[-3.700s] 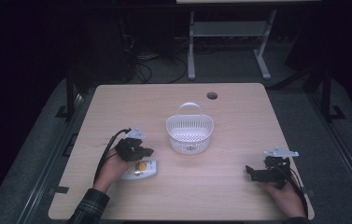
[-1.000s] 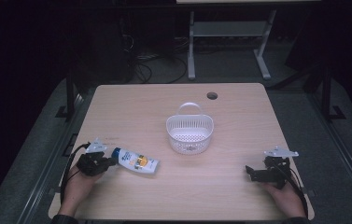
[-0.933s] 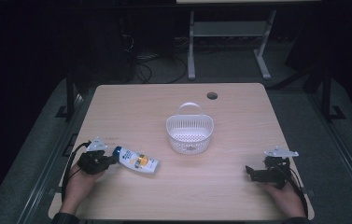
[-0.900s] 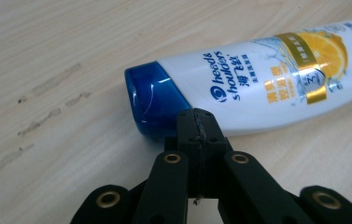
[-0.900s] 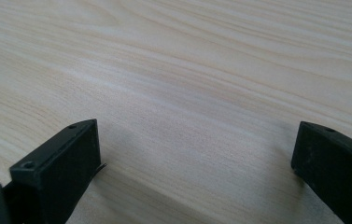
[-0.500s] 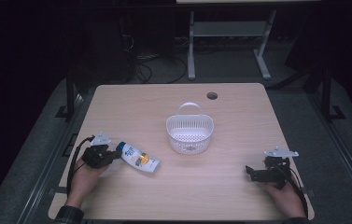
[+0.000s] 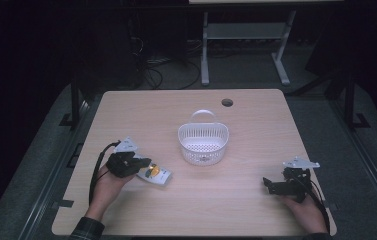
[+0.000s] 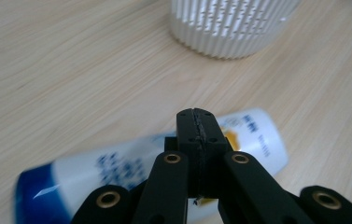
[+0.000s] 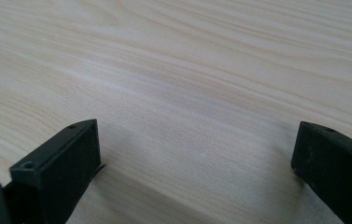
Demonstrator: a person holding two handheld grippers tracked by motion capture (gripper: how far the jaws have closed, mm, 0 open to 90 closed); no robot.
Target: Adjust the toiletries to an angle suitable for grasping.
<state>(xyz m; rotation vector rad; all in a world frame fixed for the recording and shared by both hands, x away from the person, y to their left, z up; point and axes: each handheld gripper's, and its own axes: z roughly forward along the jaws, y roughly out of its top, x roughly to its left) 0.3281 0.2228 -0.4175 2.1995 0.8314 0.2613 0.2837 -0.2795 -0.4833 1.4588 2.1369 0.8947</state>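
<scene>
Tube: white tube (image 7: 154,173) with a blue cap end and yellow print, lying flat on the surface (image 7: 236,210), front left of the basket and apart from it
Left gripper (image 7: 137,163): a second ago it sat out near the left edge, beside the tube's cap end – now it has moved in over the tube
Left fingers: pressed flat together with no gap, seen in the left gripper view (image 8: 197,122); the tube (image 8: 141,161) lies under and behind them, not between them, so they hold nothing
Meaning: my guess is the closed fingers are set to nudge or reposition the tube rather than lift it – a pick-up would need them to spread first
Right gripper (image 7: 272,186): parked at the front right in the person's hand, unmoved across the last seconds
Right fingers (image 9: 61,154): wide apart, with bare wood between them
Basket: white slatted basket (image 7: 203,142) with its handle up, near the middle, empty as far as I can tell
Surface: pale wood grain, a round cable hole (image 7: 227,102) near the far edge
Room: dark, with grey floor, a white desk frame (image 7: 243,45) and loose cables behind
</scene>
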